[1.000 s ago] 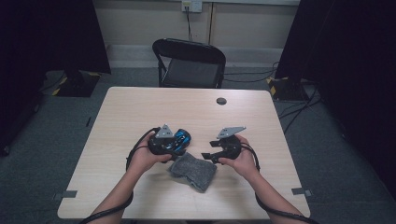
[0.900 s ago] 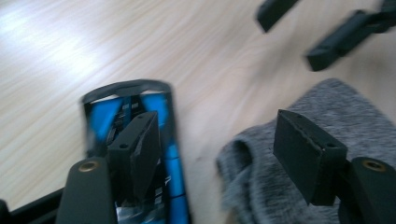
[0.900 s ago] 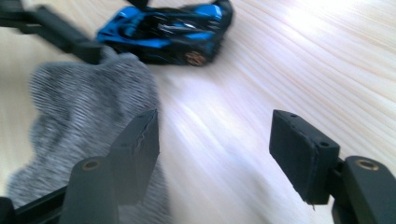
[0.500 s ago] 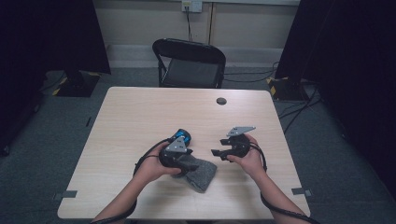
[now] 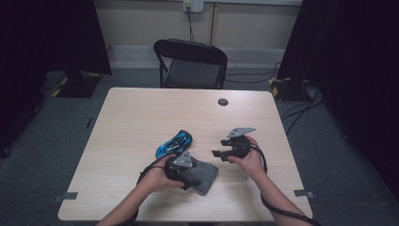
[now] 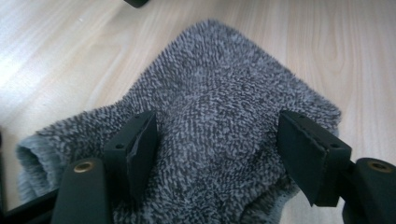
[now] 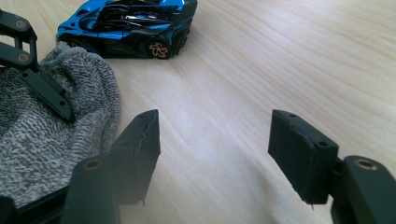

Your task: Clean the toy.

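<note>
Over the cloth (image 6: 219, 140), left tool (image 5: 184, 170) straddles it wide open, right tool (image 7: 212, 154) open, empty; next: close to grasp.

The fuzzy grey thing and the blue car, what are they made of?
The grey cloth looks like soft terry or knitted fabric: its surface is loopy, speckled dark and light, and it slumps in folds under the left gripper. The toy car looks like glossy painted metal or hard plastic, I cannot tell which: its blue body shines with sharp reflections, and its wheels look like black rubber or plastic.
</note>
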A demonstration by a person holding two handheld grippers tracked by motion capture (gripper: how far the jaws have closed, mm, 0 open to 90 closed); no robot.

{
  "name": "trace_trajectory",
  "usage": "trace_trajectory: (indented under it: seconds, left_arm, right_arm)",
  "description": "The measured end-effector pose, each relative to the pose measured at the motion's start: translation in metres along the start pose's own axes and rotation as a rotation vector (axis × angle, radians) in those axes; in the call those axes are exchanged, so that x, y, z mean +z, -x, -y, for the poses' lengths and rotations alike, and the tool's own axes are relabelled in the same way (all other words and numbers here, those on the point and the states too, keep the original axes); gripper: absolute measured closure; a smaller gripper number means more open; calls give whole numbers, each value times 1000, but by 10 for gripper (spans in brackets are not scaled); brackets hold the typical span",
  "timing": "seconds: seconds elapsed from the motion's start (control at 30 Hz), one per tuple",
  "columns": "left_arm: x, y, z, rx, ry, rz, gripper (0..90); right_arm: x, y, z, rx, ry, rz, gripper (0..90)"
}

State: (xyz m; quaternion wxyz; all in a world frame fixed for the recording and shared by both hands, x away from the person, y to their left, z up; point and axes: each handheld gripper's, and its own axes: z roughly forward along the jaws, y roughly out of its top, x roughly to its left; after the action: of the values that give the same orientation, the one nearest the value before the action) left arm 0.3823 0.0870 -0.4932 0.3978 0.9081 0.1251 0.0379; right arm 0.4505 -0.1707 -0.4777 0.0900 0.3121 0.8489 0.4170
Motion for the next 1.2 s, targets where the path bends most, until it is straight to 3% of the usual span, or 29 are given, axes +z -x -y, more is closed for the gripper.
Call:
trace_trajectory:
  seconds: [0.07,0.17,0.33,0.43,0.57,0.63,0.7,0.77,1.07,1.13,1.17,1.2]
  left_arm:
    - [1,0,0,5,-4,3,325]
    - [0,3,-2,7,-31,10,399]
    - [-2,6,-4,4,-43,34,617]
    - [-4,6,-3,-77,-32,41,693]
    - [-10,7,-3,-127,-43,42,721]
    - [-18,6,-2,-139,-54,33,730]
    - [-27,6,1,-179,-36,19,733]
    - [-33,4,4,-188,-30,19,734]
    - [-87,0,37,-293,39,-74,735]
    - [-103,-4,48,-328,56,-109,735]
    - [-103,-4,48,-328,56,-109,735]
    - [-113,-7,55,-346,64,-139,735]
  right_arm:
    - [2,0,-1,-6,2,1,346]
    - [4,-1,-4,57,-38,-2,355]
    - [8,-3,-10,43,-25,-10,373]
    - [12,-6,-19,35,-17,-16,368]
    - [19,-11,-28,4,-12,-21,348]
    - [22,-14,-32,-7,-5,-30,347]
    - [26,-17,-37,-21,-5,-43,332]
    - [31,-20,-42,-34,-9,-52,323]
    - [55,-38,-63,-89,7,-99,264]
    - [65,-47,-72,-116,7,-116,253]
    - [68,-50,-75,-133,4,-125,249]
    - [71,-54,-78,-135,4,-130,246]
